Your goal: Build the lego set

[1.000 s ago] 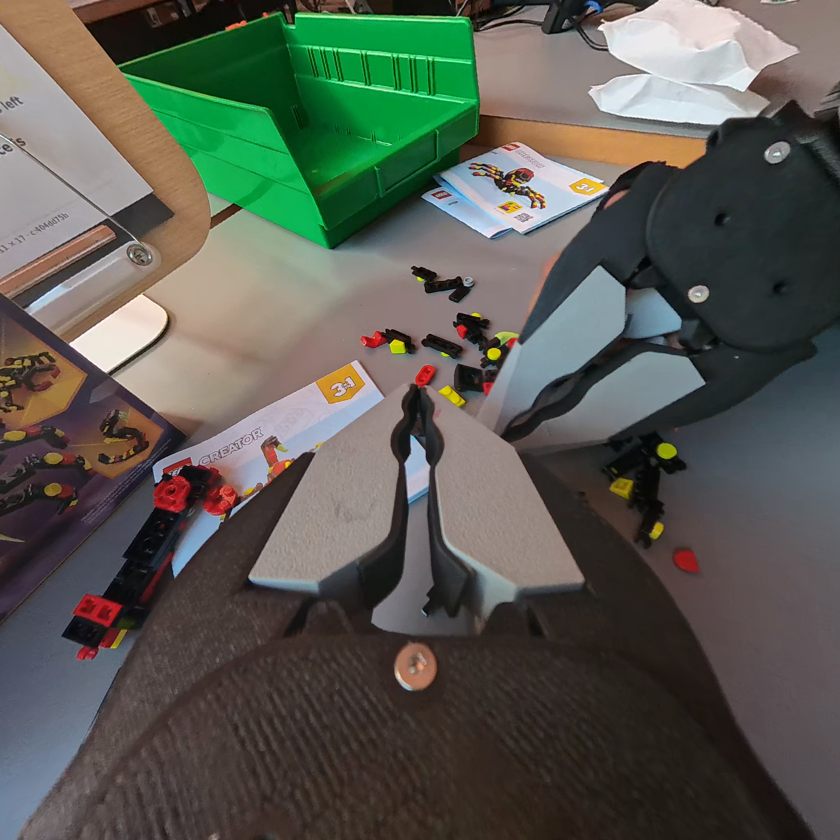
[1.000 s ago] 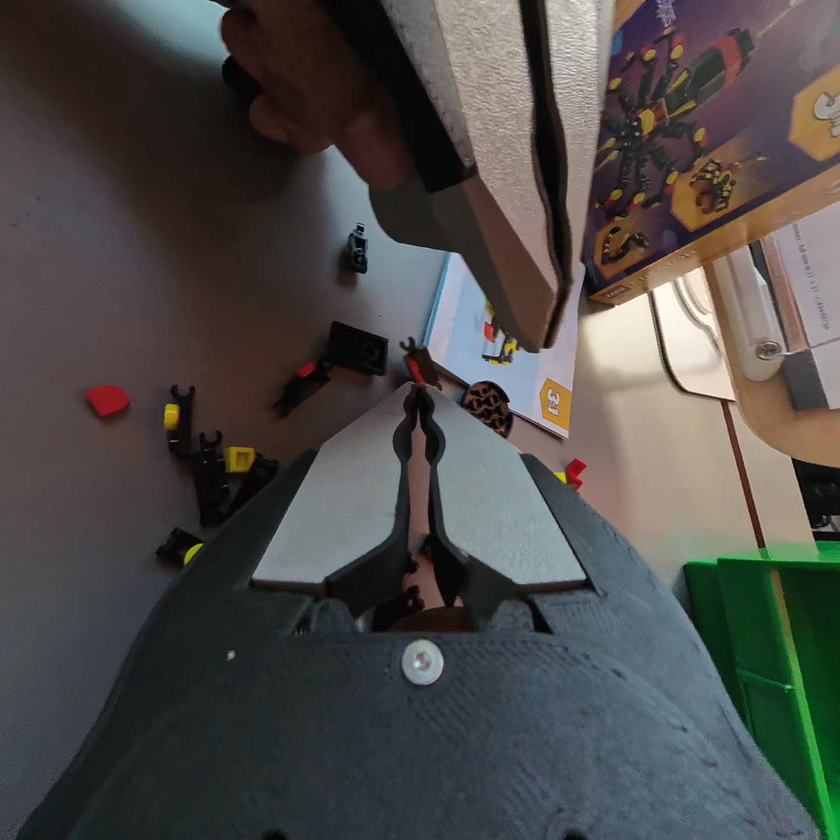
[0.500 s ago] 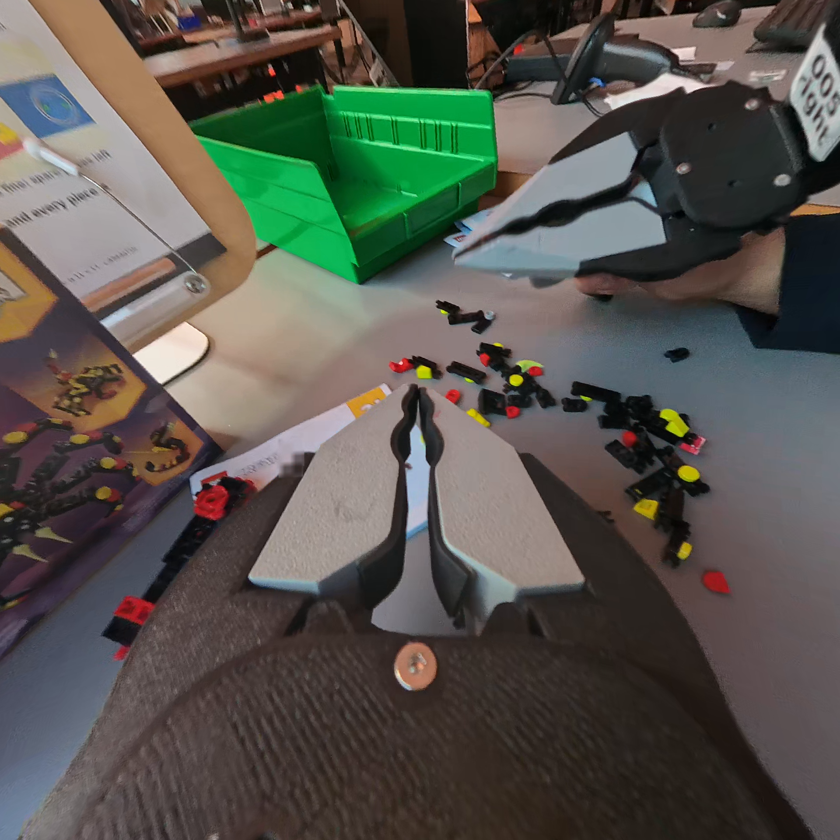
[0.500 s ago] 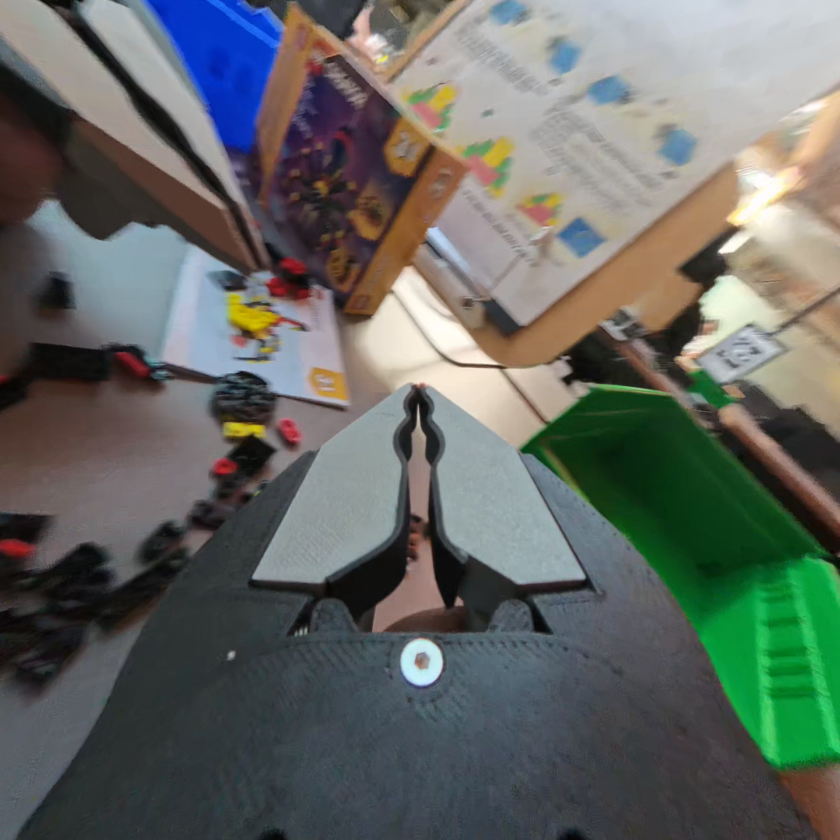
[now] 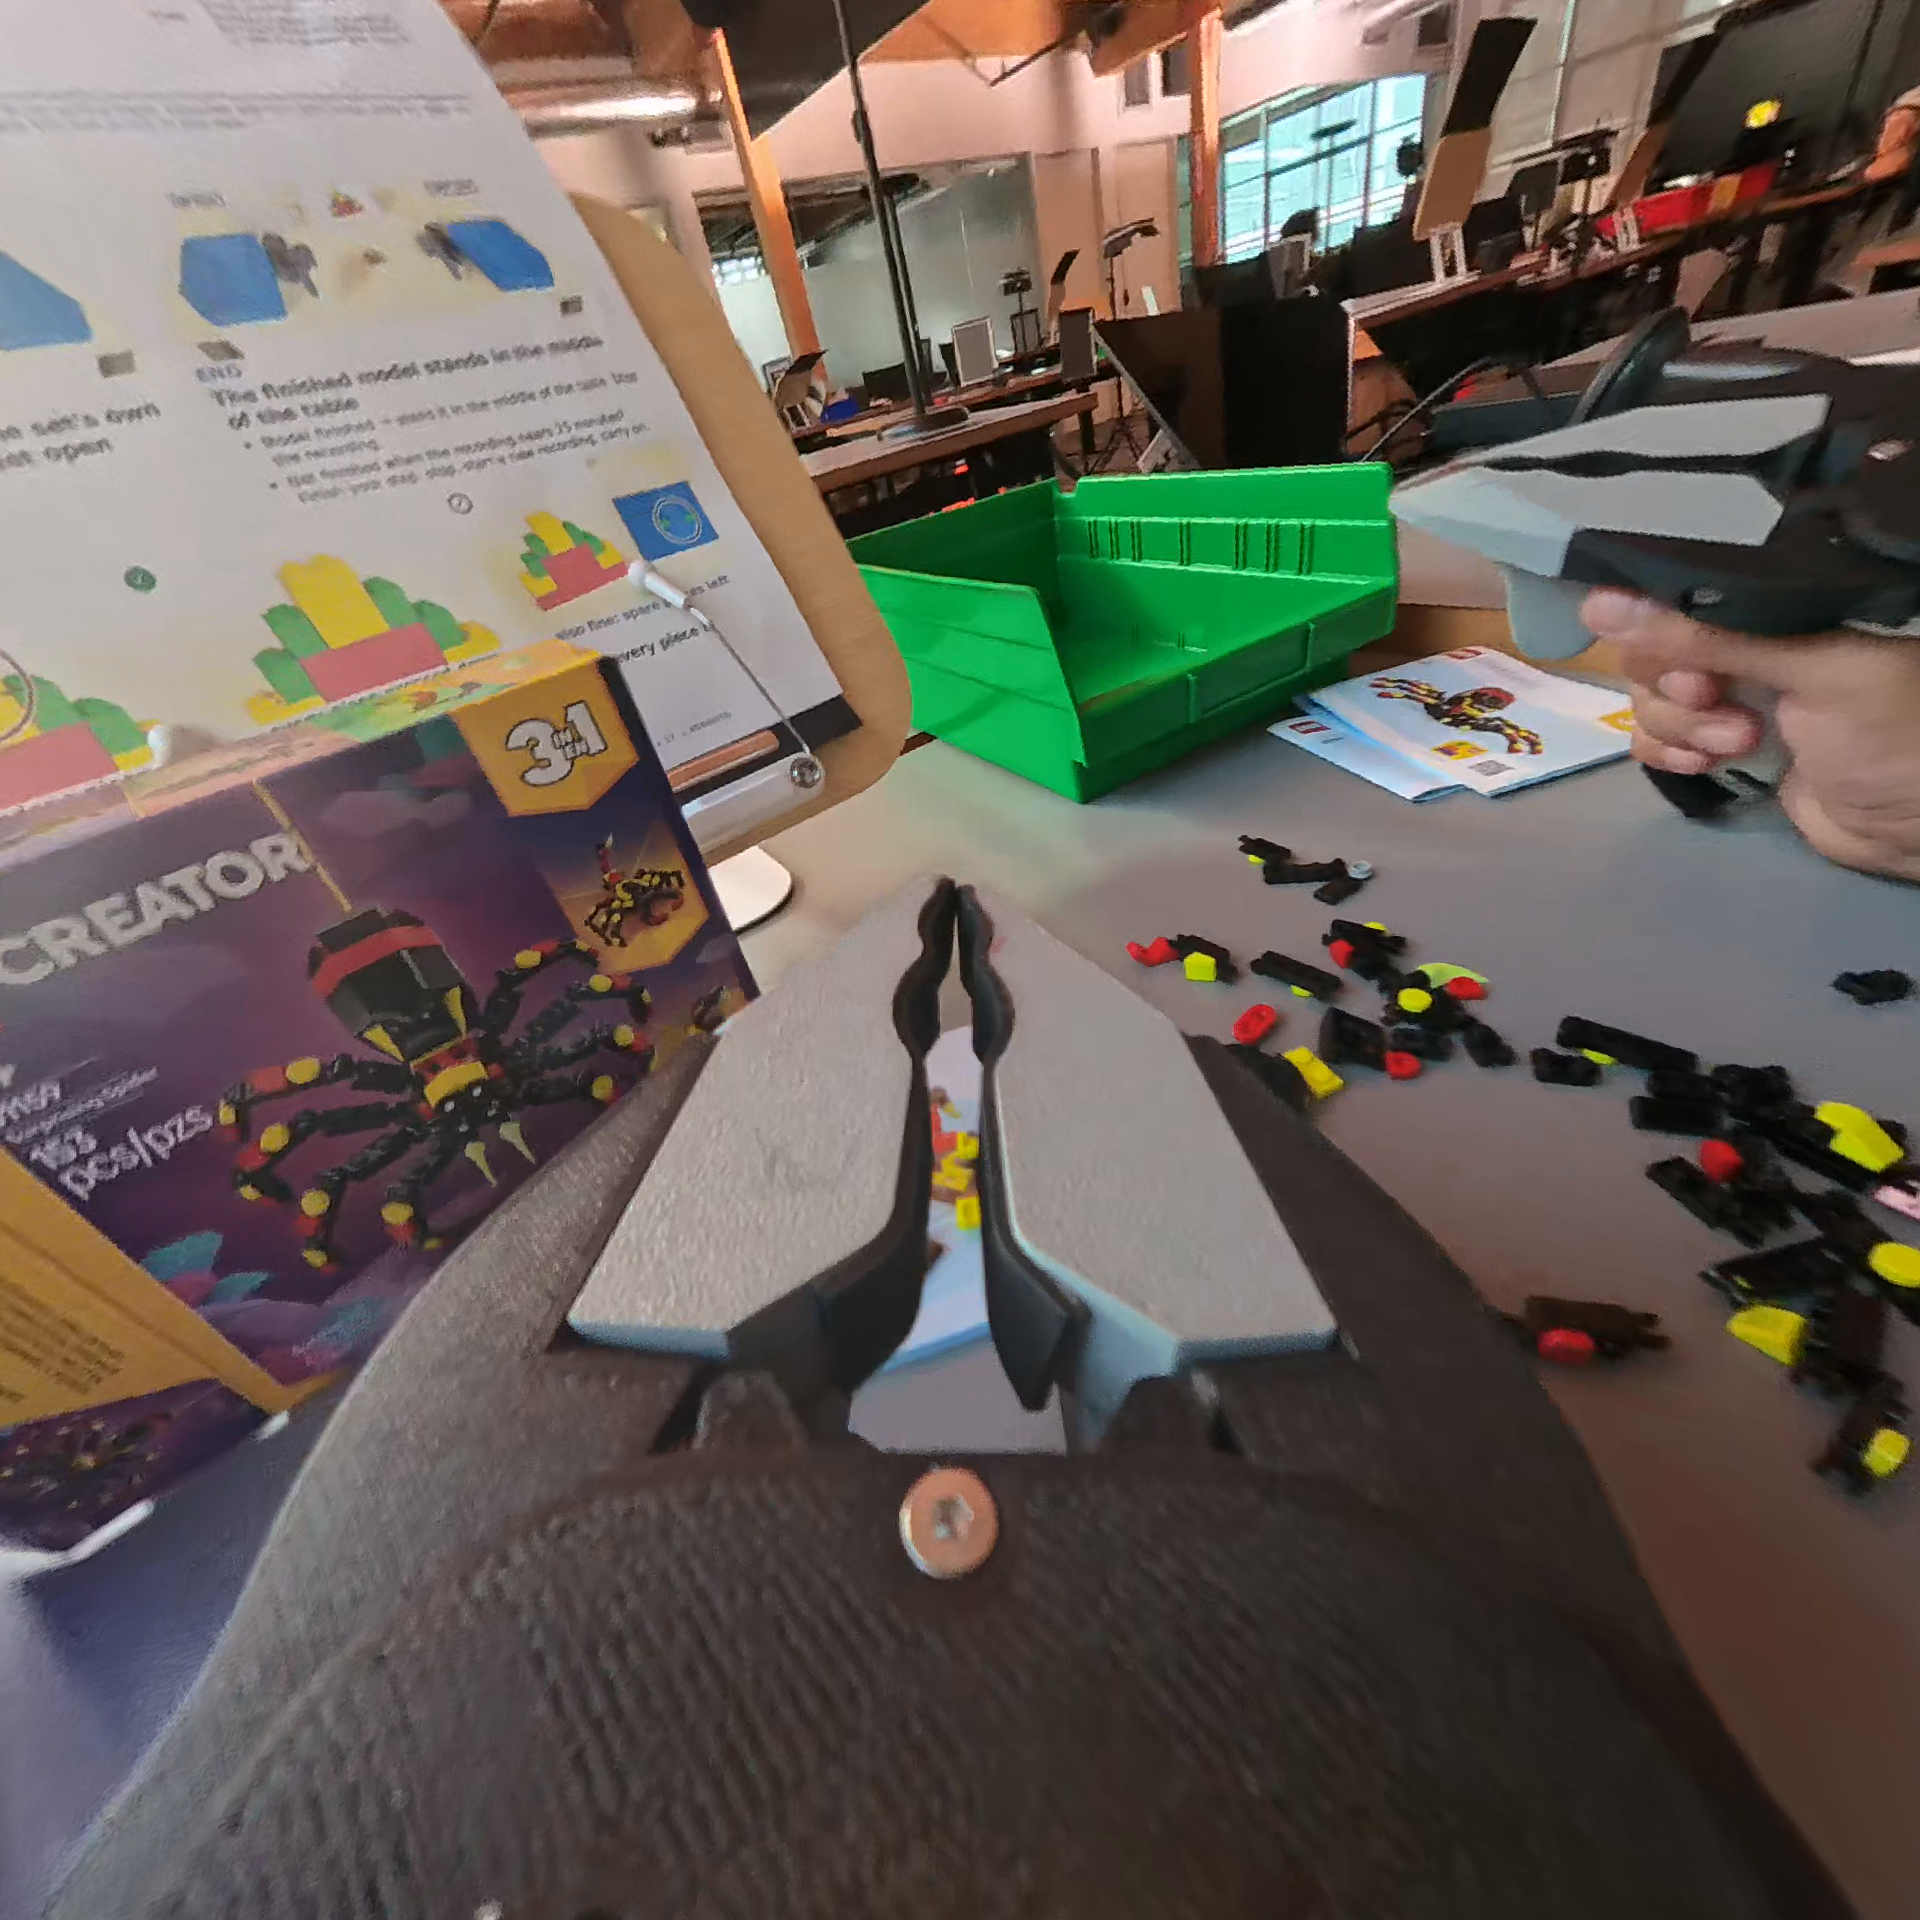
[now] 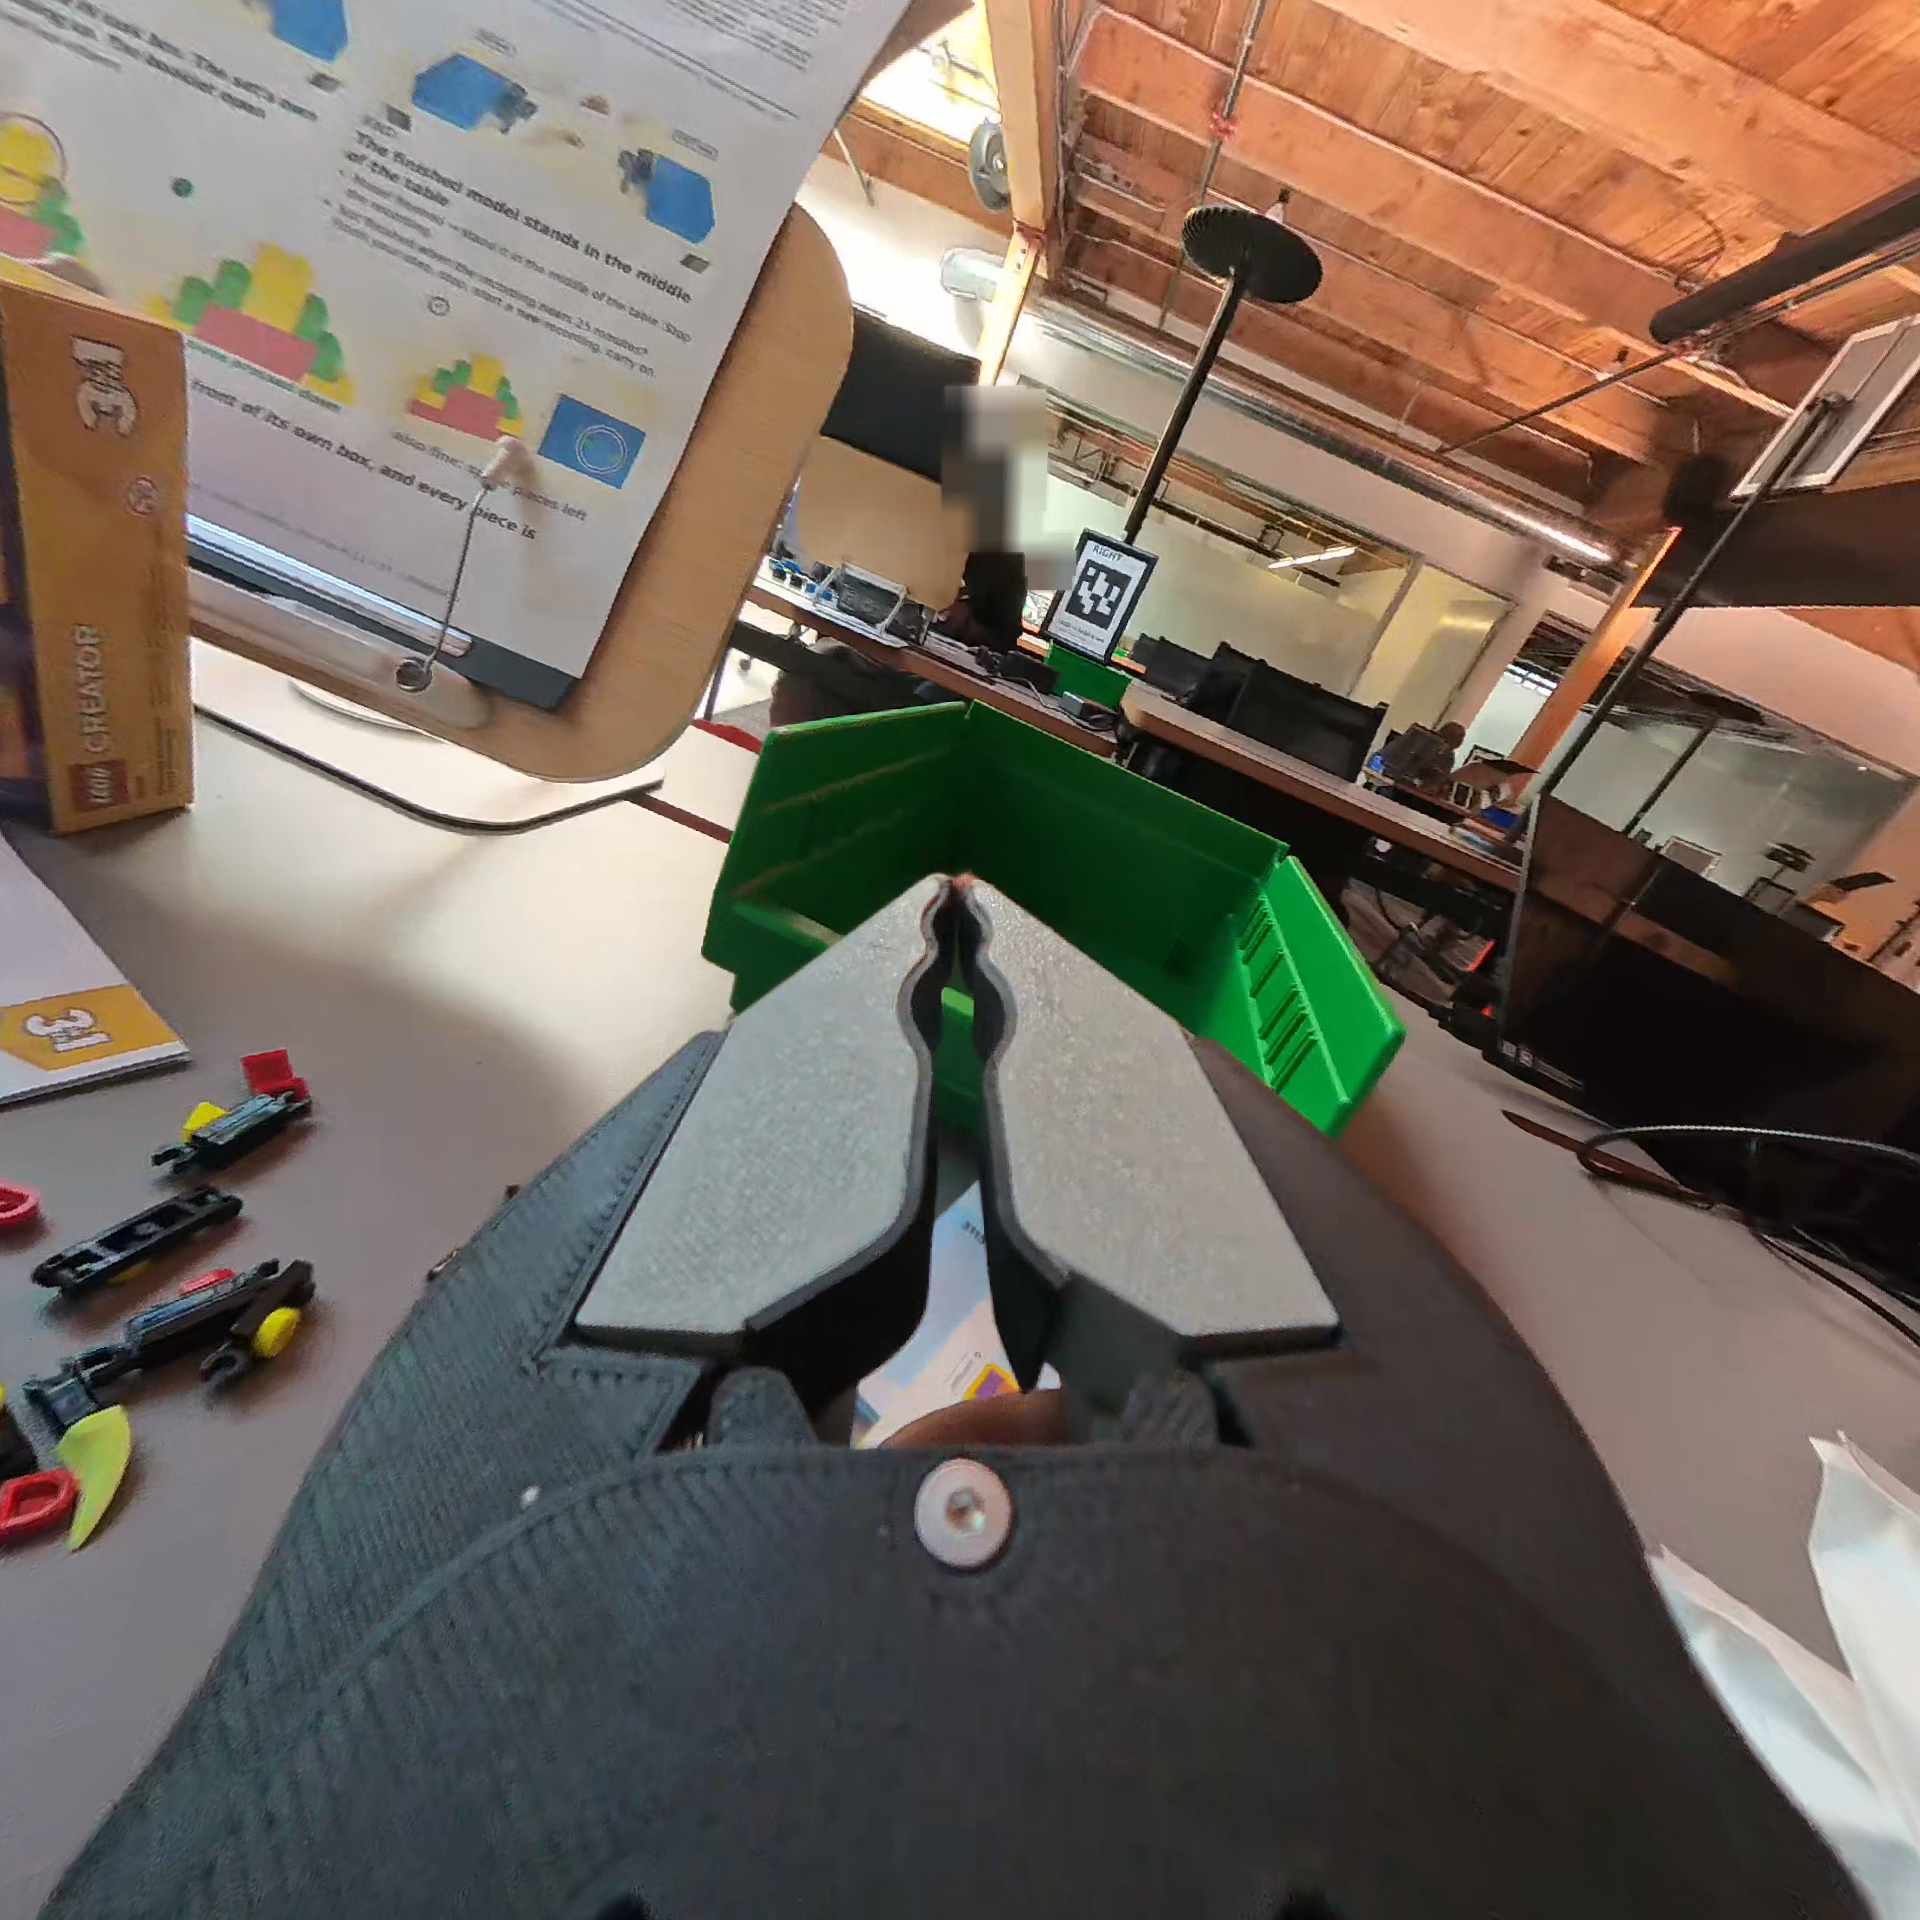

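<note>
Loose black, red and yellow lego pieces (image 5: 1714,1122) lie scattered on the grey table (image 5: 1039,821), to the right of my left gripper (image 5: 954,896). That gripper is shut with nothing seen in it and is held above an open booklet (image 5: 951,1153). My right gripper (image 6: 954,888) is shut and raised, pointing at the green bin (image 6: 1039,883). A faint reddish speck shows at its tips; I cannot tell what it is. It also shows in the left wrist view (image 5: 1397,506), held by a hand (image 5: 1766,717). Some pieces (image 6: 156,1247) lie to its left.
The purple lego box (image 5: 364,987) stands at the left, in front of a wooden stand with an instruction sheet (image 5: 364,416). The empty green bin (image 5: 1143,623) is at the back, a booklet (image 5: 1455,727) beside it. White paper (image 6: 1849,1610) and cables (image 6: 1714,1153) lie to the right. My right fingertips sit around 25 cm from my left ones.
Both grippers have lifted off the table and tilted up to level. The right one swung from the piece pile towards the green bin. Both stay shut.
</note>
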### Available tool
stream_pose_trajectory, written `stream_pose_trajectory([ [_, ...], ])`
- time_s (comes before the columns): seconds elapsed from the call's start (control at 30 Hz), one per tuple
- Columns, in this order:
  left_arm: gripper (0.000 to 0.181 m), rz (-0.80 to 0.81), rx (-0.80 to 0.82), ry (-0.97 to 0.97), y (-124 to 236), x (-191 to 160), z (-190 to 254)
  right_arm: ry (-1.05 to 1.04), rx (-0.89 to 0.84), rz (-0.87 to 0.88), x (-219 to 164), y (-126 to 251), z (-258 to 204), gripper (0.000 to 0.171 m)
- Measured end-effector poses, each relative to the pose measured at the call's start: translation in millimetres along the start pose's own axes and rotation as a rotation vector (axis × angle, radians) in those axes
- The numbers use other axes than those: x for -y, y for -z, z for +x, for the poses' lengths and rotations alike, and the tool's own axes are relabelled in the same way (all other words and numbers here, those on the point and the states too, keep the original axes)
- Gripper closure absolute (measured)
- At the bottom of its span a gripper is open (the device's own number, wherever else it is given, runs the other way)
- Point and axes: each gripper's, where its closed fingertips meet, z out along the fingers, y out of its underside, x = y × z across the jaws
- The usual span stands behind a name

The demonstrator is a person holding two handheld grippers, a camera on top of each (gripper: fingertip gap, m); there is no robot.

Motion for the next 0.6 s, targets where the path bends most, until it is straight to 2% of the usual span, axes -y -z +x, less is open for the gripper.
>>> stream_pose_trajectory([
  [0.1, 0.181, -0.040, 0.001, 0.048, 12, -3, 8, -0.040, 0.007, -0.013, 3, 14, -5, 0.171],
  [0.27, 0.181, -0.115, 0.013, 0.008, 34, -11, 27, -0.267, 0.098, -0.061, 4, 41, -13, 0.171],
  [0.6, 0.181, -0.176, 0.030, -0.001, 70, -18, 42, -0.264, 0.251, -0.149, 7, 89, -45, 0.171],
])
